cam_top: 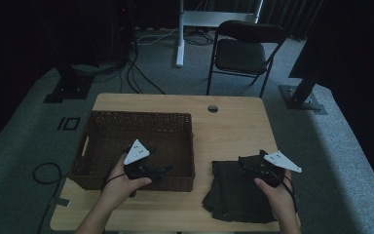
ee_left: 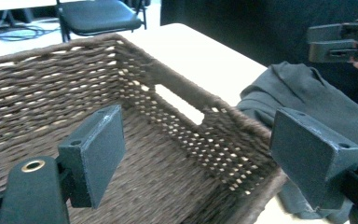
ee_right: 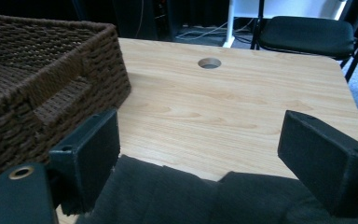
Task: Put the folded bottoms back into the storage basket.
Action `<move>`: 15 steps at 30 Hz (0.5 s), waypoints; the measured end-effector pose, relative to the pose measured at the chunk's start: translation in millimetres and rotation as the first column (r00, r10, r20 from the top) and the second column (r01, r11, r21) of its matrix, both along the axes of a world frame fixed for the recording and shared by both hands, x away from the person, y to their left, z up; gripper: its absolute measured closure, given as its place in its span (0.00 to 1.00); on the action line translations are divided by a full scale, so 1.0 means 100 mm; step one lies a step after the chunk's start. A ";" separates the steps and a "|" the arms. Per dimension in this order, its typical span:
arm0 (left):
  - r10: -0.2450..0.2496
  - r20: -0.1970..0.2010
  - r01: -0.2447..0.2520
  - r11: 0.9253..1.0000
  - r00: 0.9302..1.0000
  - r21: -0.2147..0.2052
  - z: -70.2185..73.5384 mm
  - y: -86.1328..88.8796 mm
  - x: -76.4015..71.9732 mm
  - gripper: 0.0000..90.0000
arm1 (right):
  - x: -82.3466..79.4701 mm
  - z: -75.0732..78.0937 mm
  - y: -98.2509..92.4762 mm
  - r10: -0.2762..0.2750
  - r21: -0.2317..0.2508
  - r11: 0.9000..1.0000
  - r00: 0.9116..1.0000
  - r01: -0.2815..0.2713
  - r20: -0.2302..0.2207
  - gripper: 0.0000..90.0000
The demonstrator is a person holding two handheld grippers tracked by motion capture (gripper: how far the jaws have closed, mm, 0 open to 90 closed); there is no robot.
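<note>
- Here the dark cloth [cam_top: 236, 190] lies crumpled on the bench [cam_top: 224, 131] at its near right part, just beside the right wall of the wicker basket [cam_top: 104, 126] and apart from it by a thin strip of bare wood.
- In the right gripper view the cloth [ee_right: 191, 198] fills the lower edge, its ragged far hem lying on the light wood of the bench [ee_right: 223, 107].
- In the left gripper view a fold of the same cloth [ee_left: 307, 93] shows beyond the basket's near corner.
- The right gripper [cam_top: 258, 165] hovers low over the far part of the cloth; its fingers [ee_right: 91, 154] stand wide apart, with the cloth's edge below and between them, and nothing is pinched.
- The left gripper [cam_top: 158, 171] is over the near right part of the basket; its fingers [ee_left: 95, 151] also stand wide and hold nothing, with only the woven floor of the basket [ee_left: 168, 172] between them.
- The basket's right wall has a slot handle [ee_left: 179, 105], seen from inside in the left gripper view and from outside in the right gripper view.
- The bench has a round hole [cam_top: 213, 108] near its far edge.
- Beyond the bench a black folding chair [cam_top: 241, 51] stands on the grey carpet.
</note>
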State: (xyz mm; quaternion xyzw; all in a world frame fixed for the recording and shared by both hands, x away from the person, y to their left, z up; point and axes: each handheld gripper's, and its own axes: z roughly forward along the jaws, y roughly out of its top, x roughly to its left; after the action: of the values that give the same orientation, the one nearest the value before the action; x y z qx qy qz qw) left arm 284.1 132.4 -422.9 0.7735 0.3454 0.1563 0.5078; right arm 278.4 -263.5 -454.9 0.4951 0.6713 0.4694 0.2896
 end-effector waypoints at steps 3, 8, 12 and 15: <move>-0.020 0.002 0.020 1.000 1.000 -0.004 0.00 -0.10 -0.01 0.21 | 0.00 -0.01 -0.04 -0.006 -0.001 1.000 1.000 0.006 -0.003 0.14; -0.053 0.001 0.053 0.999 0.999 -0.011 -0.01 -0.25 -0.03 0.21 | -0.02 -0.03 -0.16 -0.034 -0.004 0.999 0.999 0.034 -0.002 0.14; -0.082 -0.003 0.082 0.997 0.997 -0.007 -0.03 -0.39 -0.04 0.21 | -0.02 -0.06 -0.25 -0.047 -0.012 0.999 0.999 0.047 -0.004 0.14; -0.098 -0.005 0.098 0.995 0.995 -0.008 -0.04 -0.48 -0.05 0.21 | -0.02 -0.07 -0.29 -0.055 -0.015 0.998 0.998 0.055 -0.009 0.14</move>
State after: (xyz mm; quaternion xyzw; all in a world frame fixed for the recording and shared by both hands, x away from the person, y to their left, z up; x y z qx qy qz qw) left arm 278.9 84.8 -427.1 0.7880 0.3090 0.1275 0.5170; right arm 276.3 -292.5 -462.4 0.5136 0.6621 0.4540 0.3028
